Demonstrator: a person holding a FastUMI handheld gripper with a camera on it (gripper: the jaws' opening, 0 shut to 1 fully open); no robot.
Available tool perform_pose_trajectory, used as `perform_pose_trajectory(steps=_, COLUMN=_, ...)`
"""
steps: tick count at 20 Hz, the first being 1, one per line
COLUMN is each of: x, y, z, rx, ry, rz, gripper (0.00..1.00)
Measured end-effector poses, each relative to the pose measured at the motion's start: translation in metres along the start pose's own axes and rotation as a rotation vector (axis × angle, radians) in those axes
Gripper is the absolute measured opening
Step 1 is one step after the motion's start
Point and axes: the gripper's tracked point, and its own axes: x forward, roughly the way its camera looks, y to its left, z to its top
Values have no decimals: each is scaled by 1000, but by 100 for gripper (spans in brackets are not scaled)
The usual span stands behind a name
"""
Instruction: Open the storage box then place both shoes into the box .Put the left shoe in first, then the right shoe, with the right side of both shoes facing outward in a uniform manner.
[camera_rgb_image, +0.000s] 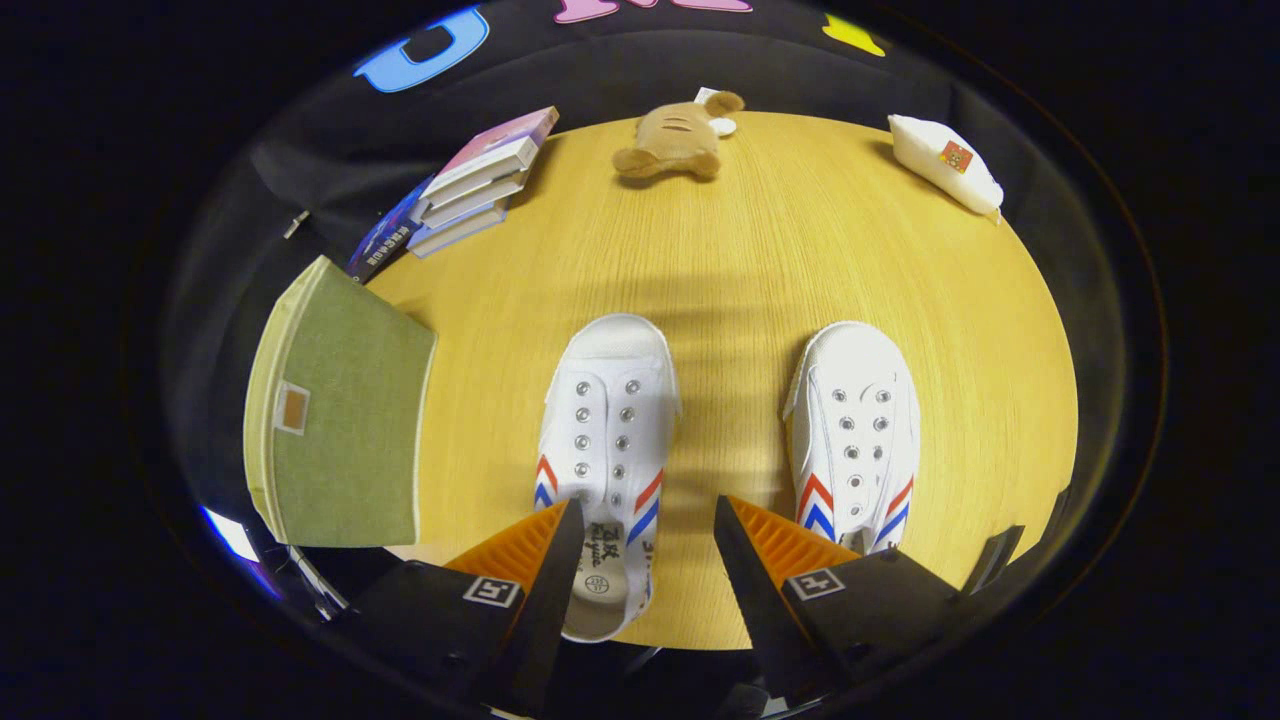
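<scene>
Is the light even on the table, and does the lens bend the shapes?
In the gripper view, a soft shadow band crosses the table just beyond the two white shoes; the fisheye lens curves the table's edge and bulges the green storage box; the open gripper looks sharp.

Both shoes, the left shoe (607, 440) between the fingers and the right shoe (853, 430) just ahead of the right finger, were white with red and blue chevron stripes on their sides. The storage box (340, 410) beyond the left finger was olive green with cream edging. The table (760, 270) was light yellow wood grain. The plush toy (672, 140) well beyond was tan. The packet (945, 165) was white with a small red label.
</scene>
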Motion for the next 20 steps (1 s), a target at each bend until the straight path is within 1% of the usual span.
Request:
perform_pose_trajectory(steps=1, x=7, y=1, z=0, rx=-7, ry=13, rz=-3, gripper=80)
perform_pose_trajectory(steps=3, x=22, y=4, z=0, rx=-20, ry=37, rz=-6, gripper=76)
perform_pose_trajectory(steps=4, x=28, y=5, z=-1, rx=-28, ry=50, rz=-3, gripper=76)
perform_pose_trajectory(steps=6, x=34, y=14, z=0, rx=-17, ry=69, rz=32, gripper=69)
perform_pose_trajectory(steps=7, x=34, y=12, z=0, rx=-14, ry=77, rz=32, gripper=54)
perform_pose_trajectory(steps=8, x=32, y=5, z=0, rx=-24, ry=88, rz=11, gripper=39)
perform_pose_trajectory(steps=9, x=35, y=5, z=-3, rx=9, ry=95, rz=16, gripper=23)
perform_pose_trajectory(steps=10, x=32, y=6, z=-1, rx=65, ry=87, rz=25, gripper=21)
perform_pose_trajectory(steps=11, x=28, y=5, z=0, rx=108, ry=80, rz=32, gripper=11)
perform_pose_trajectory(steps=12, x=24, y=4, z=2, rx=136, ry=64, rz=23, gripper=10)
perform_pose_trajectory(steps=13, x=21, y=3, z=2, rx=137, ry=45, rz=17, gripper=7)
perform_pose_trajectory(steps=14, x=15, y=4, z=3, rx=139, ry=34, rz=21, gripper=7)
perform_pose_trajectory(steps=17, x=-11, y=20, z=10, rx=223, ry=27, rz=95, gripper=7)
perform_pose_trajectory(steps=20, x=-42, y=44, z=31, rx=301, ry=1, rz=171, gripper=7)
